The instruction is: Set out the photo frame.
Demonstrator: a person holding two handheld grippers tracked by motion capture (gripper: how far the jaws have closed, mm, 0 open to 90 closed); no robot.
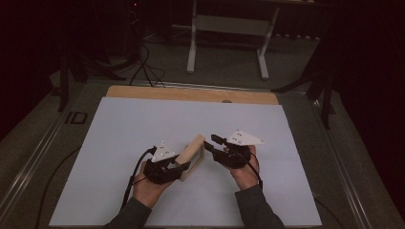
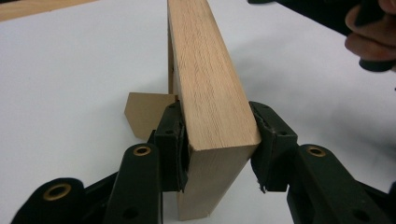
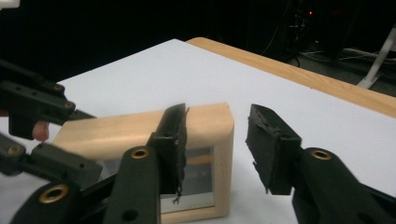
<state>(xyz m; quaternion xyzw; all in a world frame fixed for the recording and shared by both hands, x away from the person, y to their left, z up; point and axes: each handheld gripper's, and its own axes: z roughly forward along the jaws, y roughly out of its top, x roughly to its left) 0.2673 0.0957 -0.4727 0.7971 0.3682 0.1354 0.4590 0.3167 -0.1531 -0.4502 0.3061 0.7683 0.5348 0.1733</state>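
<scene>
- Far left, on the floor beside the desk [image 1: 143, 91], a marking reads "ID" [image 1: 75, 117]; I can read no other writing.
- One white sheet [image 1: 124, 143] covers most of the desk; a strip of bare wood runs along its far edge.
- Two hands, each holding one gripper.
- The left gripper [image 1: 177, 167] sits left of centre on the sheet. In the left gripper view its jaws are clamped on the near end of one wooden picture frame [image 2: 205, 79], one pad on each face.
- The frame [image 1: 193, 155] stands on edge between the two grippers, angled away to the right. One brown stand flap [image 2: 147, 112] pokes out behind it, resting on the sheet.
- The right gripper [image 1: 208, 146] is just beside the frame's far end. In the right gripper view its jaws are spread apart, gripping nothing, with the frame's rounded corner [image 3: 219, 126] behind the gap.
</scene>
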